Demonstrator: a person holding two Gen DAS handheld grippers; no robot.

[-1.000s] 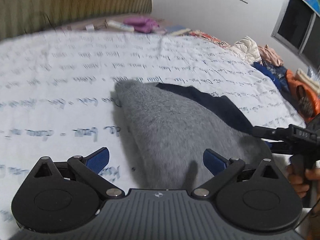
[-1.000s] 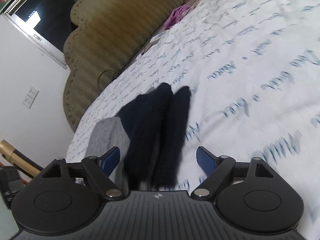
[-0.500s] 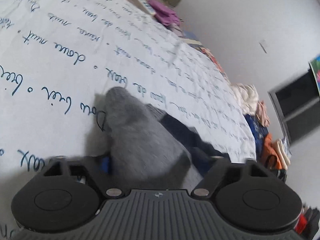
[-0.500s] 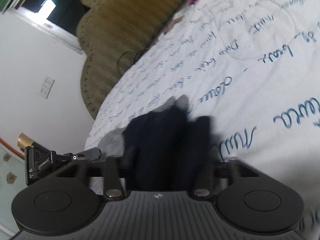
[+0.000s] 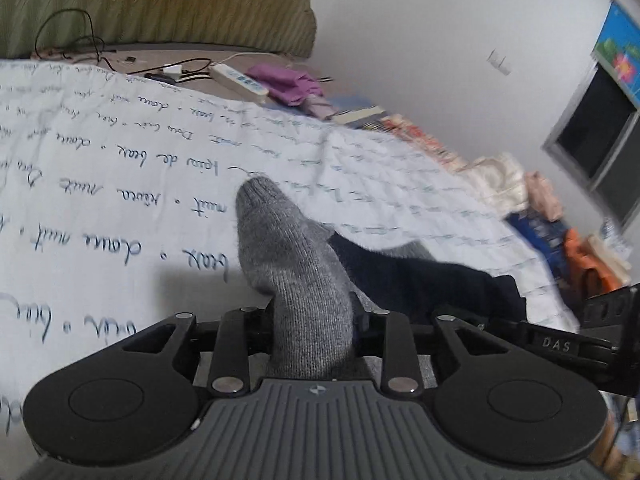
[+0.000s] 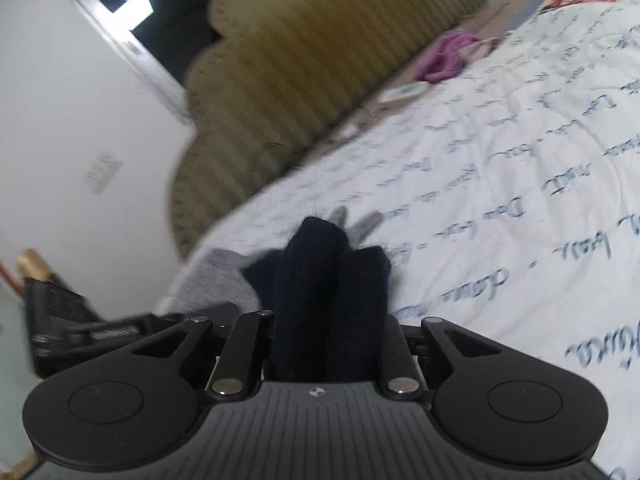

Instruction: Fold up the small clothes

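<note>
Socks (image 5: 296, 276) on white script-print bedsheet (image 5: 120, 200), grey toe ends twd headboard (image 5: 160, 4), navy cuff ends (image 6: 332, 280) twd the grippers. L gripper (image 5: 314, 320): jaws closing, narrow gap, grey knit bunched btwn them. R gripper (image 6: 330, 340): jaws closing, nearly together, navy cuff fabric pinched btwn them. R gripper body visible at right edge of L view. Purple cloth (image 5: 288, 86) + power strip (image 5: 240, 78) near headboard, well apart from socks.

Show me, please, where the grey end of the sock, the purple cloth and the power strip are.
grey end of the sock (image 5: 276, 240): left wrist view, knit middle.
purple cloth (image 5: 286, 86): left wrist view, its centre.
power strip (image 5: 240, 78): left wrist view, its white top.
</note>
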